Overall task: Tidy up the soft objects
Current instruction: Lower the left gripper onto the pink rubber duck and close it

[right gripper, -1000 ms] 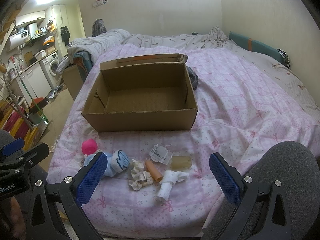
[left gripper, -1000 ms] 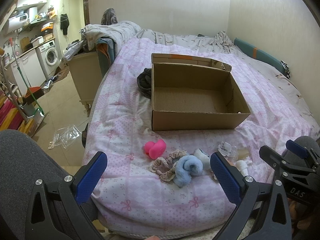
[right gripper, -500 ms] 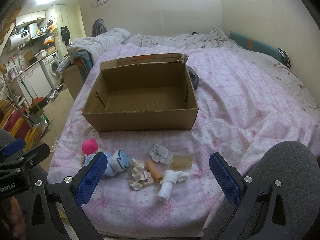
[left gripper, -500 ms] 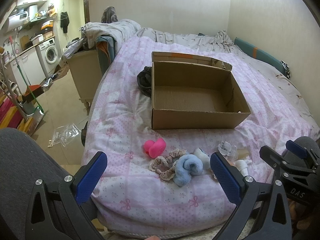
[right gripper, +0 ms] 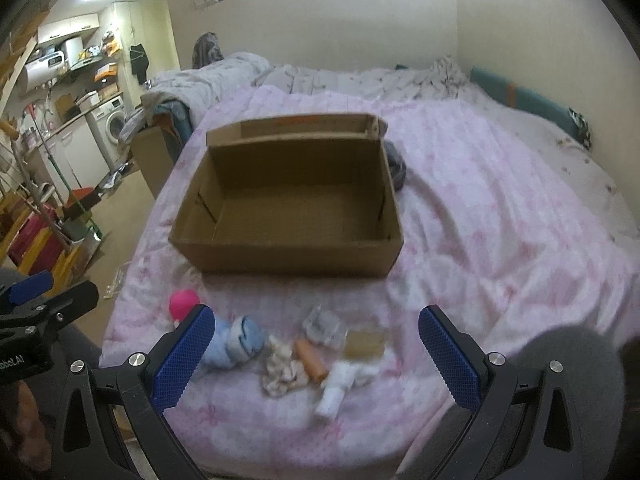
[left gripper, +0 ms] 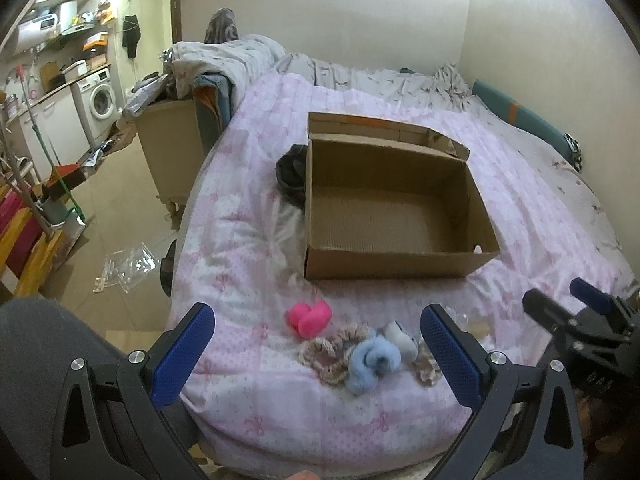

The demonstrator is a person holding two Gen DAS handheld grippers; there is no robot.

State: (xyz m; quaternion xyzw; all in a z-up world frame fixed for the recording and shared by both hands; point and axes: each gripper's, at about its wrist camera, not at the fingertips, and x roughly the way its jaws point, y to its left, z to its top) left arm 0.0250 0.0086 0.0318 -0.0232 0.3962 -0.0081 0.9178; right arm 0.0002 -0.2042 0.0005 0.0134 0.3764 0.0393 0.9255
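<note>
An open, empty cardboard box [left gripper: 394, 216] [right gripper: 288, 216] sits on the pink bedspread. In front of it lies a row of small soft things: a pink sock ball [left gripper: 310, 318] [right gripper: 183, 305], a beige scrunchie [left gripper: 328, 354], a light blue rolled sock [left gripper: 372, 362] [right gripper: 240, 344], a cream scrunchie [right gripper: 282, 372], an orange tube [right gripper: 312, 360], a white roll [right gripper: 338, 388], a clear packet [right gripper: 322, 324] and a tan pad [right gripper: 365, 344]. My left gripper [left gripper: 320, 348] hangs open just short of the blue sock. My right gripper [right gripper: 316, 352] stands open over the orange tube and holds nothing.
A dark garment [left gripper: 292, 174] lies against the box's left side. The bed's near edge drops to a tiled floor with a plastic bag [left gripper: 128, 266]. A wooden cabinet [left gripper: 172, 152] and washing machine [left gripper: 100, 100] stand left. Grey-clad knees [right gripper: 576, 392] flank the view.
Both grippers have moved slightly forward toward the bed; the right wrist view is now motion-blurred. The objects lie as before and both grippers stay open.
</note>
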